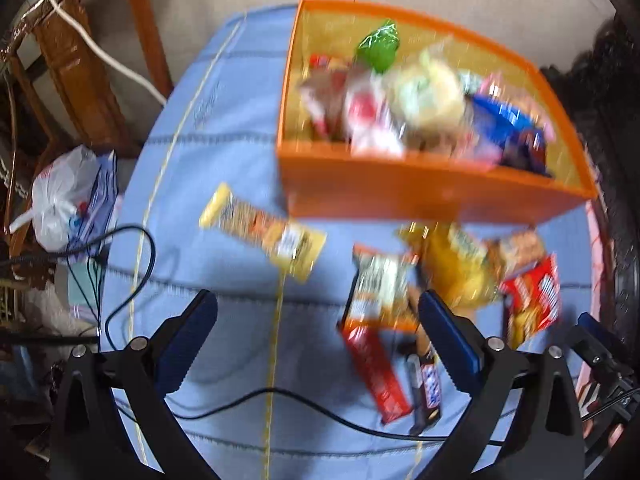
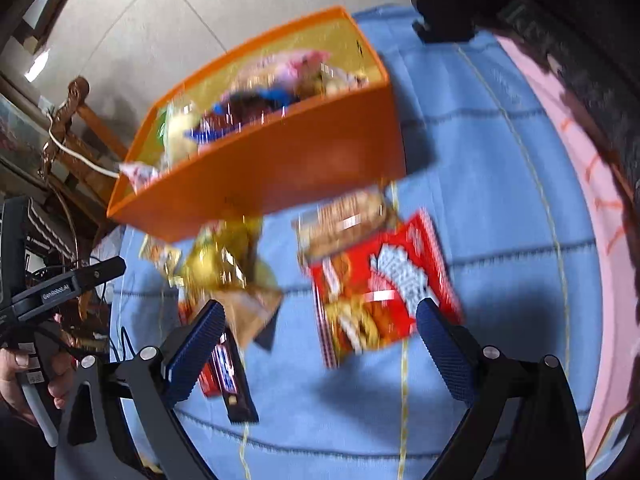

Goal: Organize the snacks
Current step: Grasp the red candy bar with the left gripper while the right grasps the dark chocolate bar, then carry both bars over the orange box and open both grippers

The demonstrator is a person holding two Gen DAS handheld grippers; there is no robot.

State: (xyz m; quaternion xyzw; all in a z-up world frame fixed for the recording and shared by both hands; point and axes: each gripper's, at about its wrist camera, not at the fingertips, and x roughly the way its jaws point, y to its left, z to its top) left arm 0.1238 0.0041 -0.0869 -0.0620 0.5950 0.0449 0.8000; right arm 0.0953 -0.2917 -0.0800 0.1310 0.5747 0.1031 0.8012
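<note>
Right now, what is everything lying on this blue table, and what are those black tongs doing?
orange mesh-lined box: one, orange, back of the table, heaped with wrapped snacks
long yellow wrapped bar: one, yellow, lying alone left of the box
crumpled gold snack bag: one, gold, just in front of the box
red snack packet: one, red, front right, between the right tongs' fingers but untouched
dark chocolate bar: one, dark brown, nearest edge
blue checked cloth: one, blue, covering the table
white plastic bag: one, white, off the table's left
left tongs: black and blue, open, empty
right tongs: black and blue, open, empty
</note>
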